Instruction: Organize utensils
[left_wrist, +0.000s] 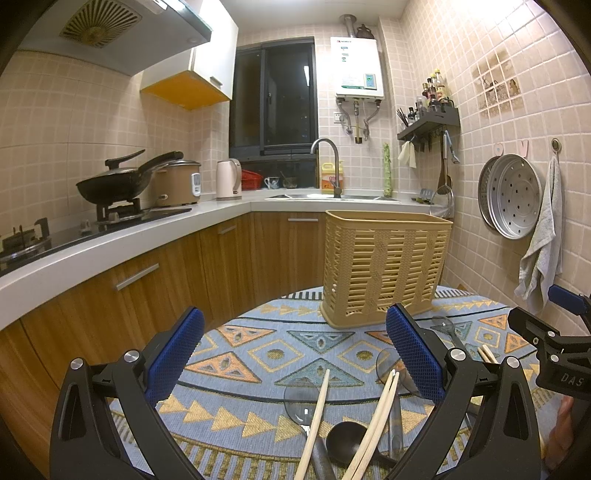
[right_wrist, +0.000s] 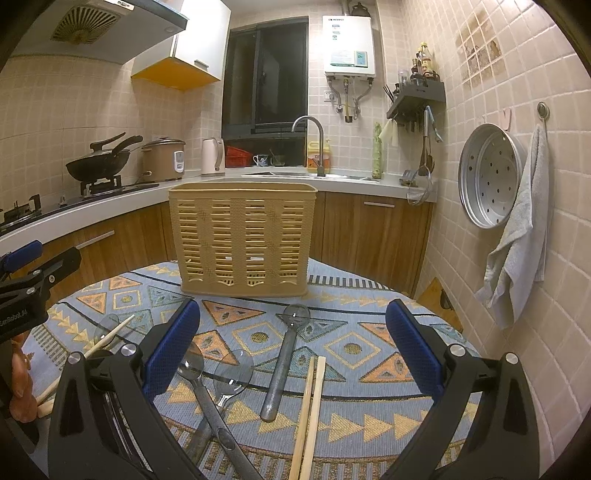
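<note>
A tan slatted utensil basket (left_wrist: 384, 269) (right_wrist: 242, 243) stands upright at the far side of a round table with a patterned cloth (left_wrist: 258, 347) (right_wrist: 369, 369). Clear spoons (left_wrist: 301, 404) (right_wrist: 282, 360), a black ladle (left_wrist: 345, 441) and wooden chopsticks (left_wrist: 378, 413) (right_wrist: 310, 417) lie loose on the cloth. My left gripper (left_wrist: 295, 350) hovers open above the chopsticks and ladle. My right gripper (right_wrist: 293, 343) is open over the spoons and a chopstick pair. Neither holds anything. The right gripper (left_wrist: 554, 332) shows at the edge of the left wrist view.
A white counter (left_wrist: 110, 243) with a hob, a wok (left_wrist: 110, 181), a rice cooker and a kettle runs along the left and back, above wooden cabinets. On the tiled right wall hang a steamer tray (right_wrist: 487, 177) and a grey towel (right_wrist: 517, 240). A hand (right_wrist: 20, 387) is at the left.
</note>
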